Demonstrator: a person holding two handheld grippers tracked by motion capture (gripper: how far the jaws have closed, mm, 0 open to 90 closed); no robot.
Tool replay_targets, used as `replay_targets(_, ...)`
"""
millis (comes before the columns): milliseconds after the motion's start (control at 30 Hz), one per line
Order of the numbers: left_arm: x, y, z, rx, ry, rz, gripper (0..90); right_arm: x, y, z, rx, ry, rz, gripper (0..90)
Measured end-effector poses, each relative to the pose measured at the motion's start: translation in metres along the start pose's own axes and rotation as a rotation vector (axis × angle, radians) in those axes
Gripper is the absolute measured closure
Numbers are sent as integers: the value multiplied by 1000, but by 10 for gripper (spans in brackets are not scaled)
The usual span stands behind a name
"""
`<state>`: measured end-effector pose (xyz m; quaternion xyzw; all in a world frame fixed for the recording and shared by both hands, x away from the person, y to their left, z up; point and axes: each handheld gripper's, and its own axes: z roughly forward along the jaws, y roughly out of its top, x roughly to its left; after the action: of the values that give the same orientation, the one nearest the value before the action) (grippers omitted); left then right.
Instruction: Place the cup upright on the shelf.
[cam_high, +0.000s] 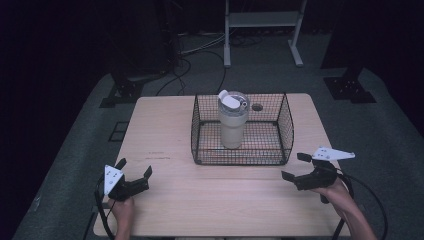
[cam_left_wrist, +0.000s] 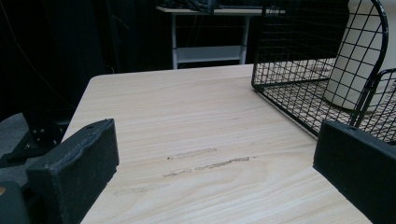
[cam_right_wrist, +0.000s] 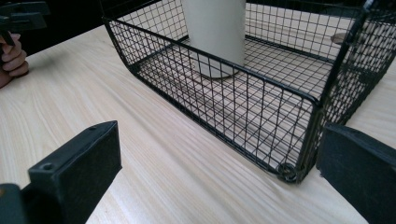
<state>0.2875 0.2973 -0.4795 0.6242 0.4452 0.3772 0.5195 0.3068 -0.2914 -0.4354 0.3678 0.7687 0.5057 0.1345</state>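
Wire basket (cam_high: 242, 150) walls ring the tumbler (cam_high: 233, 120); above stays open.

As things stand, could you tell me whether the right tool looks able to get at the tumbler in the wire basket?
Probably yes, from above: the tumbler stands upright, rising past the basket rim, and the right tool is open, beside the basket's near right corner.

Tumbler (cam_right_wrist: 215, 37) cut off above mid-body by the right gripper view's top edge; lid (cam_high: 233, 101) details too small to tell.
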Motion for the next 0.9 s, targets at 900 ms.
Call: replay_targets(900,0,0,0,0,5,2,0,-13,-43,-27,-18,-73,76,0)
